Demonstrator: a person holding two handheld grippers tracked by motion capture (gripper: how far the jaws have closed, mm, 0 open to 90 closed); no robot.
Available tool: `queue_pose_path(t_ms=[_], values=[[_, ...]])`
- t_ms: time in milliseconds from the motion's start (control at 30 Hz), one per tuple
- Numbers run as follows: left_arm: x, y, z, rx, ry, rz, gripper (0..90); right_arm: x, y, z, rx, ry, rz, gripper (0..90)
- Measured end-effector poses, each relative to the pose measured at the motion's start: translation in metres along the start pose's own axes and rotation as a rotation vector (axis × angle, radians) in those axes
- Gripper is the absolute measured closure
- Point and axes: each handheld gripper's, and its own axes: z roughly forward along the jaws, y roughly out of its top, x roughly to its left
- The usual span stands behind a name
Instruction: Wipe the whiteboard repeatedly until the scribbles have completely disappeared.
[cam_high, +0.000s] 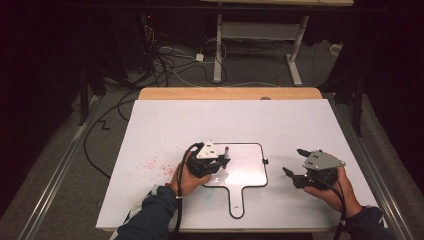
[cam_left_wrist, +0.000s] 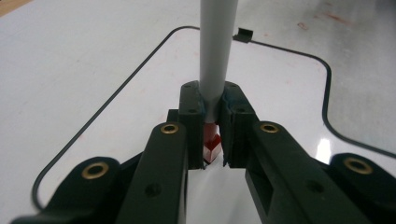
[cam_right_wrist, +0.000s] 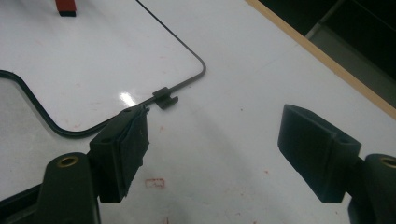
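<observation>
Left gripper (cam_high: 220, 162) clamped tight on a marker (cam_left_wrist: 215, 56), pinched between the pads near its lower end. Grey smooth round barrel stands up out of the jaws, red part just below the pads. Marker sits over the small whiteboard (cam_high: 250, 165), at its left portion. Board is glossy white, rounded corners, thin dark rim, paddle-style handle toward the person, little black clip (cam_right_wrist: 166, 99) on its right edge. Right gripper (cam_high: 295, 165) gaping wide, holding nothing, just right of the board above the table (cam_high: 175, 125). Table is matte white, red smudges (cam_high: 152, 164) left of the board, wood edge at the far side.
</observation>
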Motion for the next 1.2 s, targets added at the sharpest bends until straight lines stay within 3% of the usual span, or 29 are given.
queue_pose_path(t_ms=[200,333,567,833,967,1200], values=[[0.003,-0.012,-0.014,-0.009,0.02,-0.02,78.9,0.0,0.0,0.0,0.002,-0.002,0.001,25.2],[0.002,-0.017,-0.022,0.001,0.034,-0.006,78.9,0.002,0.0,0.0,0.004,0.0,-0.009,25.2],[0.006,-0.025,-0.03,-0.015,0.035,-0.048,78.9,0.002,-0.004,-0.002,0.015,-0.004,-0.01,25.2],[-0.015,-0.008,-0.007,-0.025,-0.042,0.0,78.9,0.003,-0.003,-0.003,0.015,-0.006,-0.015,25.2],[-0.032,0.005,0.008,-0.013,-0.079,0.055,78.9,0.003,-0.003,-0.003,0.015,-0.006,-0.016,25.2],[-0.049,0.027,0.037,-0.016,-0.132,0.103,78.9,0.003,-0.004,-0.005,0.014,-0.006,-0.016,25.2]])
